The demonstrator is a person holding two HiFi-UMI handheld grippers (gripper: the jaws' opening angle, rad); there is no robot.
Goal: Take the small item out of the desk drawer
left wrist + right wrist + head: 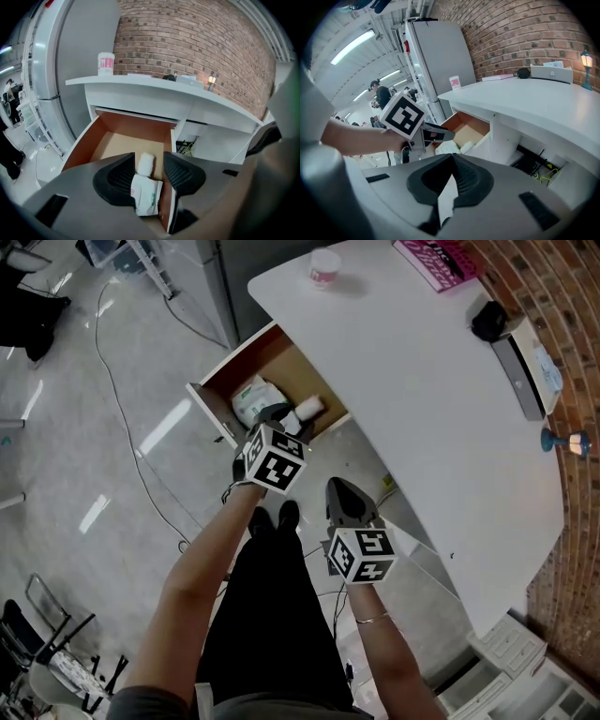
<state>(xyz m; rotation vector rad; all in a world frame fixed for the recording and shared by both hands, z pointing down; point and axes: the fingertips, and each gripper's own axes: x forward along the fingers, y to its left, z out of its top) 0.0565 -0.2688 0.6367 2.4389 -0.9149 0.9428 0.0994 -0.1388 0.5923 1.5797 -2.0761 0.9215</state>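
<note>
The brown desk drawer (246, 360) stands pulled open under the white desk (412, 399). Inside lie a white packet with green print (251, 399) and a small white roll (310, 407). My left gripper (278, 416) hovers over the drawer's front end, open. In the left gripper view the packet (146, 196) and the roll (146, 164) show between the spread jaws of that gripper (152, 172), below them; I cannot tell if they touch. My right gripper (338, 486) hangs in front of the desk, right of the drawer, shut and empty (452, 158).
On the desk stand a pink-labelled cup (324, 268), a pink book (437, 261), a black object (489, 321), a grey device (518, 371) and a small lamp (568, 441). Cables (122, 399) run over the floor. A white drawer cabinet (511, 652) sits at the lower right.
</note>
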